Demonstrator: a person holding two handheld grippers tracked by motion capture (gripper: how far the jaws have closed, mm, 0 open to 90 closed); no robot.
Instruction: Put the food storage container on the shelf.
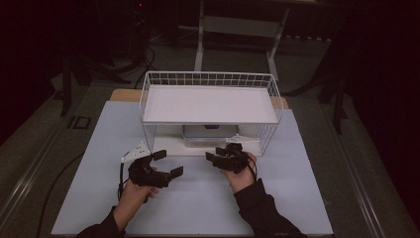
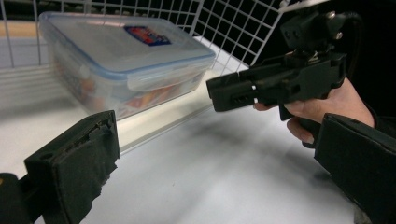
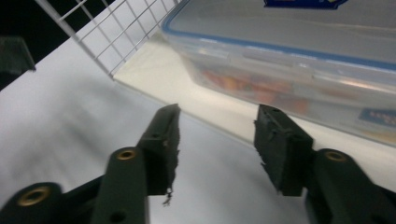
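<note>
Sitting just beyond the right claw (image 3: 217, 149): lidded container (image 3: 299, 51).

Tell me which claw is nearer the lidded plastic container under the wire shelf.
Right. The right claw sits just in front of the container, at the shelf's open front. The left claw is farther back and off to the left.

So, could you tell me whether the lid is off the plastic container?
No, the lid sits closed on the plastic container under the wire shelf.

Left gripper (image 1: 168, 163) held low with jaws spread wide, right gripper (image 1: 214, 154) alongside, jaws apparently parted, 2 dark sleeves
</note>
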